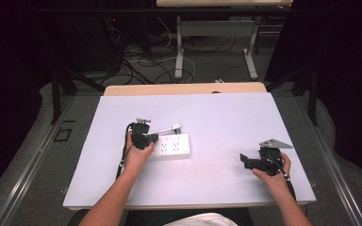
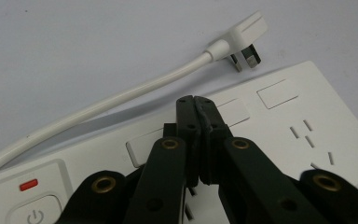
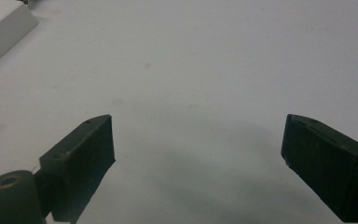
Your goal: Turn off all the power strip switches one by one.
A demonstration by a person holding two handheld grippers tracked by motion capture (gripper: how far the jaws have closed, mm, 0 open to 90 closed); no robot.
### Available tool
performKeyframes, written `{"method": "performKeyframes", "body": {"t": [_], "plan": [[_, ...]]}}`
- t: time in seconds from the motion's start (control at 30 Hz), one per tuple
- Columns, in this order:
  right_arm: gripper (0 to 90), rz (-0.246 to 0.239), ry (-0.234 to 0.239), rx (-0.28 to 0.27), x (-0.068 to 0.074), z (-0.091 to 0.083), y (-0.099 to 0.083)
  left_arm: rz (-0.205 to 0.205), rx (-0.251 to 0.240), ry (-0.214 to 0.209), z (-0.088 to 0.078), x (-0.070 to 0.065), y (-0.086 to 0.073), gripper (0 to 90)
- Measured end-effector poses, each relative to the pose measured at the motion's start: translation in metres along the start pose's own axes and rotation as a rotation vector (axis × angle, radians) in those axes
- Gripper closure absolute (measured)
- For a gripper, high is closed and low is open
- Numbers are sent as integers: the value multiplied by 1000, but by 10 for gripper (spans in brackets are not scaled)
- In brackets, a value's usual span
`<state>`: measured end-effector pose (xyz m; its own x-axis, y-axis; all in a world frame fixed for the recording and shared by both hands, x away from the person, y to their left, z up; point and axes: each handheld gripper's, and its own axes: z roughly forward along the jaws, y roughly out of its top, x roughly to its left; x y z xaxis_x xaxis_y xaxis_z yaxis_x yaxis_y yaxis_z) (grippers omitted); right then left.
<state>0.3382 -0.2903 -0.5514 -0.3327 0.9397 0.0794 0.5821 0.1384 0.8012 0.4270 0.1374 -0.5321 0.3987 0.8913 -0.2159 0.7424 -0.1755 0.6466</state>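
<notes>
Left gripper (image 2: 196,100) pressed closed over the power strip (image 2: 279,121), apparently working a switch.

Its jaws met on nothing; the right gripper (image 3: 196,140) waited wide apart, well clear. The strip lay mid-table, its plug (image 2: 242,35) loose beside it. Plugging in probably followed. A corner label was unreadable; only a power symbol showed.

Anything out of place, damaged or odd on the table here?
Nothing damaged or spilled. One oddity: the power strip's own plug lies loose on the table beside it, connected to nothing. The left gripper, jaws closed, sits over the strip.
</notes>
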Motion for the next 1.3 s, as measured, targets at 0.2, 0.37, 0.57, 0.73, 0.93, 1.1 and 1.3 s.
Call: {"method": "performKeyframes", "body": {"t": [0.2,0.37,0.57,0.73,0.93,1.1,1.3], "plan": [[90,0,0,0,0,0,0,5,-13,-9,-1,-6,3,897],[90,0,-2,1,0,0,0,12,-14,-19,0,-10,5,897],[90,1,1,1,0,0,0,18,-18,-25,2,-14,6,897],[90,-2,0,1,0,0,0,17,-14,-25,4,-16,7,897],[90,-7,-1,-1,0,0,0,22,-13,-31,6,-20,9,897],[90,0,1,0,0,0,0,31,-8,-33,8,-23,11,897],[90,-2,1,0,0,0,0,29,-1,-37,11,-26,11,895]]}}
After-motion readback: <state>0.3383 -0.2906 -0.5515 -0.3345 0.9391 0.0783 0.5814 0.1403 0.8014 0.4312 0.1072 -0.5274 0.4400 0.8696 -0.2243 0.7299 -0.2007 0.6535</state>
